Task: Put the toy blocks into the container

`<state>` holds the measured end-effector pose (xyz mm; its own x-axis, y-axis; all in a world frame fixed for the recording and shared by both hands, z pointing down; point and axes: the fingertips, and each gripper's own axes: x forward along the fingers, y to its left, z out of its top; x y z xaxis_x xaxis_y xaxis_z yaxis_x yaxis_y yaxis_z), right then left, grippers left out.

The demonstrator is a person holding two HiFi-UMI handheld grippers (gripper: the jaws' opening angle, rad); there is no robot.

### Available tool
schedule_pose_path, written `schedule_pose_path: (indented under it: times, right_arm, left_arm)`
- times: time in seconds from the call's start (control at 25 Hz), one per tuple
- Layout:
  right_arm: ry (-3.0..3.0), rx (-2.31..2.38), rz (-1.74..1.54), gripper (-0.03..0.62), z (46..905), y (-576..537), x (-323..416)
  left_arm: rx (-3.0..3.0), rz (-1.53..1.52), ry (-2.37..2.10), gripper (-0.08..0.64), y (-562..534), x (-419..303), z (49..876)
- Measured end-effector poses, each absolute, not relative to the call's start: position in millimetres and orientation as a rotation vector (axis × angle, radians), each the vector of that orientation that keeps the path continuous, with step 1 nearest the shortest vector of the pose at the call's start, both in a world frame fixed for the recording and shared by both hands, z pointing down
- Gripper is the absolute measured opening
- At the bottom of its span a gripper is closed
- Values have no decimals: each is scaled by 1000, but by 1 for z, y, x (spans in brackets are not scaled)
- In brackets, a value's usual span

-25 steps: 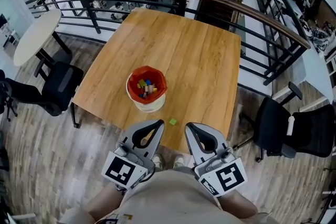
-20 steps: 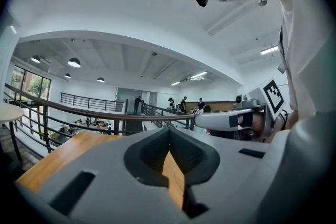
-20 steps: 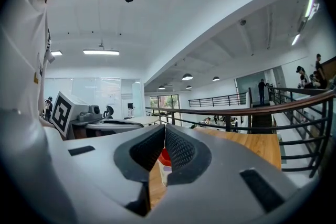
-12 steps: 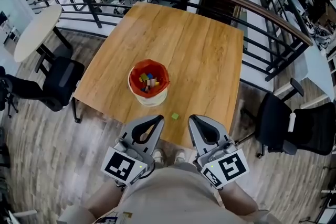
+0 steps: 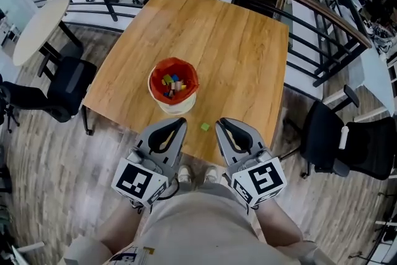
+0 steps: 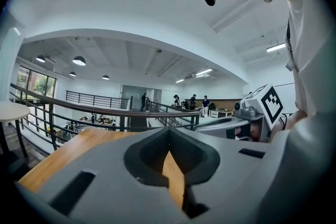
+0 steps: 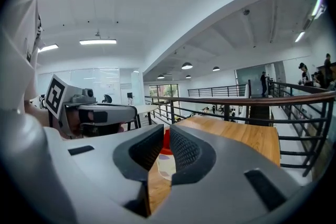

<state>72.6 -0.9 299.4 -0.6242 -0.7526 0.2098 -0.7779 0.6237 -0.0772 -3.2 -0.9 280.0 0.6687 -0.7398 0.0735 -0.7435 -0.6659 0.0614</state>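
Holding: nothing in either claw. The left claw [image 5: 178,123] has its jaws drawn together on empty air, and the right claw [image 5: 221,125] is likewise closed with nothing between its jaws.
Claw position: both sit side by side at the near edge of the tabletop [image 5: 242,46], apart from each other and pointing roughly level toward the container.
Loose block: a small green toy block [image 5: 205,127] lies on the tabletop near its near edge. From the head view it shows between the two claw tips, nearer the right one, and seems to touch neither.
Container: a white bucket with a red liner [image 5: 173,93] stands upright just beyond the green toy block, with coloured blocks [image 5: 171,86] already inside.
Step, judged: only this last pickup appears to remain, and it is not yet begun.
Risk, closed jaws: a claw brought down without opening first would push the block rather than take it.
Risk, edge: the block lies close to the tabletop's rim, so a nudge toward the person could send it to the floor.
Risk, container: it looks light, so a bump from a claw could slide or tip it.
Counts: two claws, one container, one loose block, one tabletop. The blocks inside are several, too jumbled to count.
Surroundings: two black office chairs [image 5: 68,93], one round white table [image 5: 37,28] and a railing [image 5: 291,0].
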Motion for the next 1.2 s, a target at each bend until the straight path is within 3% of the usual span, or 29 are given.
schedule_pose_path:
  times: [0.48,0.6,0.76,1.2]
  right_arm:
    - [-2576,1259,330,35,353,-30,73]
    - [-2550,1248,376,93,369,-36,72]
    - [-2504,1247,434,122,394,-45,69]
    - [-2367,1289,712,152,466,-59,62]
  left_arm:
    - [2743,127,-1210,12,-26,4,318]
    - [2737,162,-1193,12,-30,8,331]
    - [2741,220,-1177,12,-36,10,349]
    - [2667,273,-1097,12,-46,11,404]
